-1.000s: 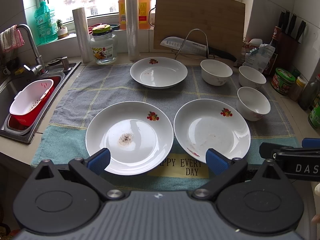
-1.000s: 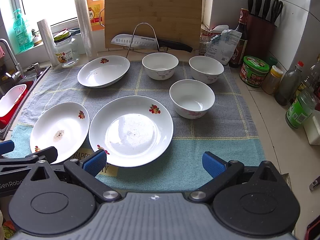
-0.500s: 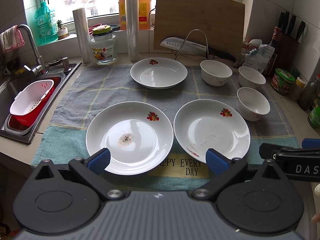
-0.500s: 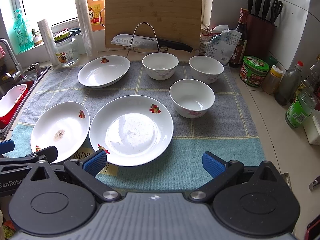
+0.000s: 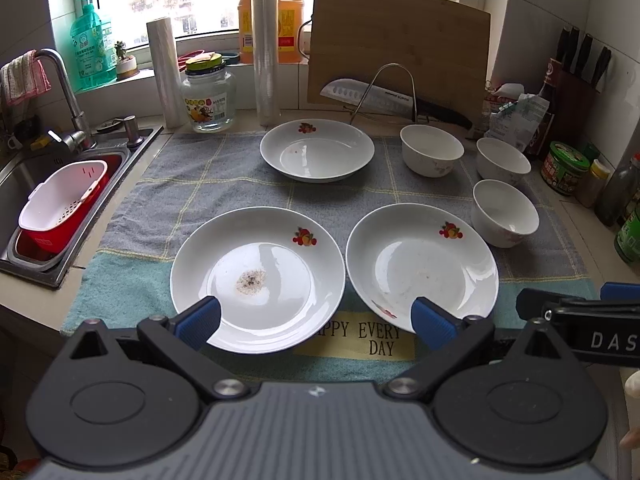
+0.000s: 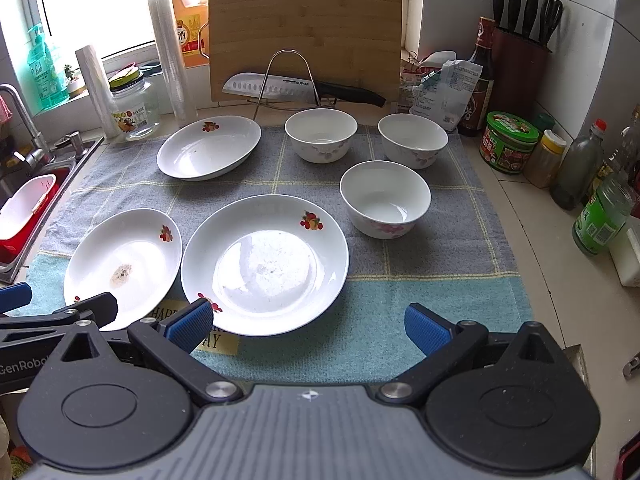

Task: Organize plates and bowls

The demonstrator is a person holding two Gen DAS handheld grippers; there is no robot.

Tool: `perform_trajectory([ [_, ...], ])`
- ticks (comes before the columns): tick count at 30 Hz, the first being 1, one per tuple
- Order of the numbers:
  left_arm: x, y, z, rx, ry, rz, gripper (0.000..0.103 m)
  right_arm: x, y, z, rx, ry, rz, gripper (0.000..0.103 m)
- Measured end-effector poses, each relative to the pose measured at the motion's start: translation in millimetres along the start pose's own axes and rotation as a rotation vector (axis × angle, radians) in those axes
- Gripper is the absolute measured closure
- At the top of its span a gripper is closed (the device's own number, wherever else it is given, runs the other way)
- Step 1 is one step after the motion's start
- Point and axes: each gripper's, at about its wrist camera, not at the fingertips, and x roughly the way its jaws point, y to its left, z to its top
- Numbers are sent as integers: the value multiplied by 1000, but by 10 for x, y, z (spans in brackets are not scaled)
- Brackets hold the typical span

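Your left gripper (image 5: 316, 318) and right gripper (image 6: 306, 320) both stand wide apart, holding nothing. The round white fruit-print plate (image 5: 258, 278) carries a brown speckled residue at its centre.

"SUPOR" is printed on the knife blade (image 6: 276, 87) far ahead of the right gripper (image 6: 308, 326); "HAPPY EVERY DAY" is partly read on the towel label (image 5: 362, 340) between the left gripper's (image 5: 316, 320) fingers.

three plates (image 6: 264, 264), three bowls (image 6: 385, 198) (all white)
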Motion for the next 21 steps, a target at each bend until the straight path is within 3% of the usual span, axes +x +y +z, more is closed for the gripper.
perform_trajectory([
  [8, 5, -13, -17, -7, -24, -2, 3, 9, -24, -1, 11, -19, 13, 0],
  [16, 21, 60, -85, -36, -88, -58, 2, 42, -87, -53, -22, -136, 86, 0],
  [21, 64, 82, -189, -30, -101, -46, 2, 157, -133, -88, -83, -159, 123, 0],
])
